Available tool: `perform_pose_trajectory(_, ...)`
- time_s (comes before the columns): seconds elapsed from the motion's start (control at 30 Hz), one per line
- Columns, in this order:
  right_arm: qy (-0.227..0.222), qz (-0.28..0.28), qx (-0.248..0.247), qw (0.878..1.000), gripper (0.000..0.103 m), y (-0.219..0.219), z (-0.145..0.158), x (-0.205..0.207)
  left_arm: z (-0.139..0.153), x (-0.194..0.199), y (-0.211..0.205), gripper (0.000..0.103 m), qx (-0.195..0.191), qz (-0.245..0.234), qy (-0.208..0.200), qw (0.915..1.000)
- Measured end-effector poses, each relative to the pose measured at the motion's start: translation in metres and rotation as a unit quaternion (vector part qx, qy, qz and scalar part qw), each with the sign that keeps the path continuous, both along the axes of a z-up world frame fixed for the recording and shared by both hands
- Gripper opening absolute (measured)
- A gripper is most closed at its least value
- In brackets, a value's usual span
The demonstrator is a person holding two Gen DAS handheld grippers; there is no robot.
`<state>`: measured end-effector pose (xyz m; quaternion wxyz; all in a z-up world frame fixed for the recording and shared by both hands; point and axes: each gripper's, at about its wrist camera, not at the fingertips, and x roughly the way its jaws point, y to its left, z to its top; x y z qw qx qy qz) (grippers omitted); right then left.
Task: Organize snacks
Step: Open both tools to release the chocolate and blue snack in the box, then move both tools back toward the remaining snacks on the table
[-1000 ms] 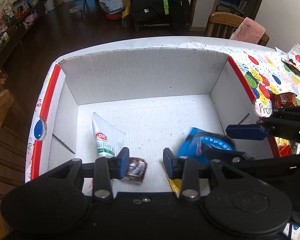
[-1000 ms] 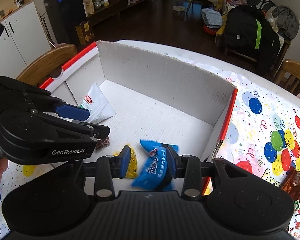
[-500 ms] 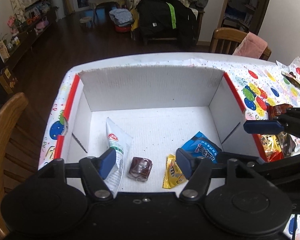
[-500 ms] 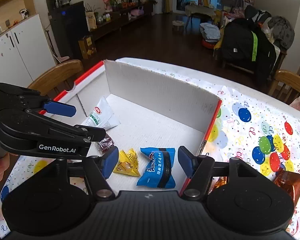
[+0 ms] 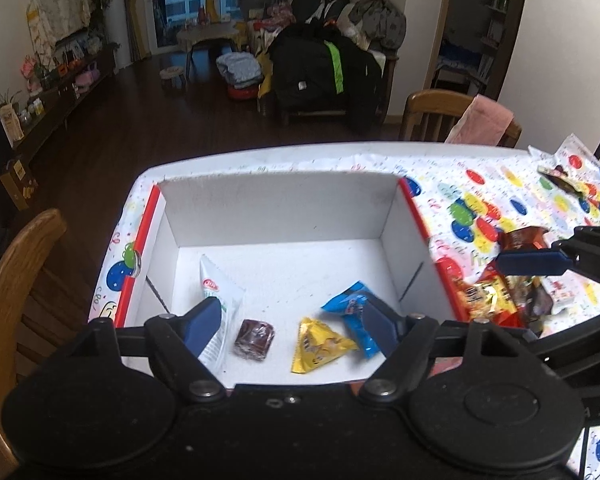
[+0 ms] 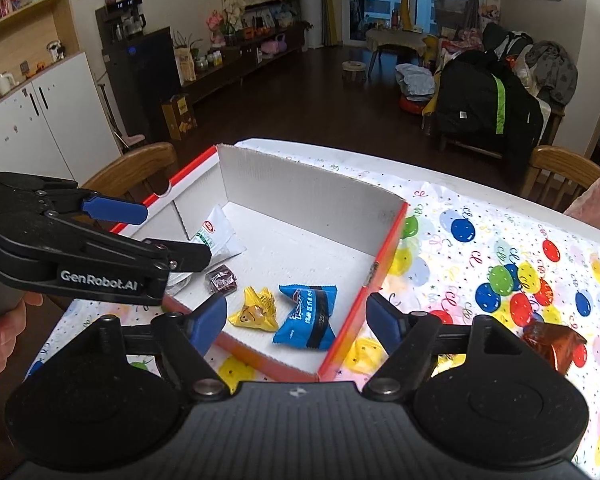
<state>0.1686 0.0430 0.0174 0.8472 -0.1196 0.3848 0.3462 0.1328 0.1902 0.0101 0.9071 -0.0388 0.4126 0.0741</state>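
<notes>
Four snacks lie in the white box (image 5: 276, 208): a white pouch (image 5: 216, 304), a dark red candy (image 5: 254, 334), a yellow packet (image 5: 316, 344) and a blue packet (image 5: 350, 312), all between the spread, empty fingers of the left hand-held gripper (image 5: 292, 326). The right hand-held gripper (image 6: 296, 320) is released too.

box (image 5: 284, 208) — matt corrugated cardboard | blue packet (image 6: 306, 316) — glossy plastic | chair (image 5: 8, 280) — smooth wood

Right tongs (image 6: 296, 320) let go of the blue candy packet (image 6: 307, 317), now spread wide and pulled back above the box (image 6: 312, 196). Left tongs (image 5: 296, 330) also opened wide and backed off. Packet lies flat beside the yellow packet (image 6: 255, 309).
</notes>
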Motion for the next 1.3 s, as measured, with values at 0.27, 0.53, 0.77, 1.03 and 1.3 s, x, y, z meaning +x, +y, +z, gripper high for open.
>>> perform_pose_trajectory(0.27,-0.003,0.001,0.025,1.0,0.077,-0.038,0.019,-0.015,0.023,-0.019,-0.022,0.082,0.001,-0.004,-0.031,0.9995)
perform_pose_trajectory(0.53,-0.008,-0.022,0.072,0.997,0.077,-0.096,0.034,-0.027,0.03,-0.034,-0.051,0.085,-0.005,-0.016,-0.046,0.9988)
perform_pose_trajectory(0.77,-0.017,-0.027,0.097,0.995,0.081,-0.144,0.033,-0.033,0.033,-0.042,-0.083,0.089,-0.007,-0.025,-0.056,0.9981)
perform_pose_trajectory(1.03,-0.046,-0.027,0.067,0.996,0.086,-0.194,0.011,-0.041,0.024,-0.043,-0.124,0.101,-0.005,-0.03,-0.061,0.9977)
perform_pose_trajectory(1.3,-0.054,-0.074,0.017,0.996,0.086,-0.235,-0.024,-0.029,-0.007,-0.038,-0.164,0.103,-0.026,-0.028,-0.049,0.9981)
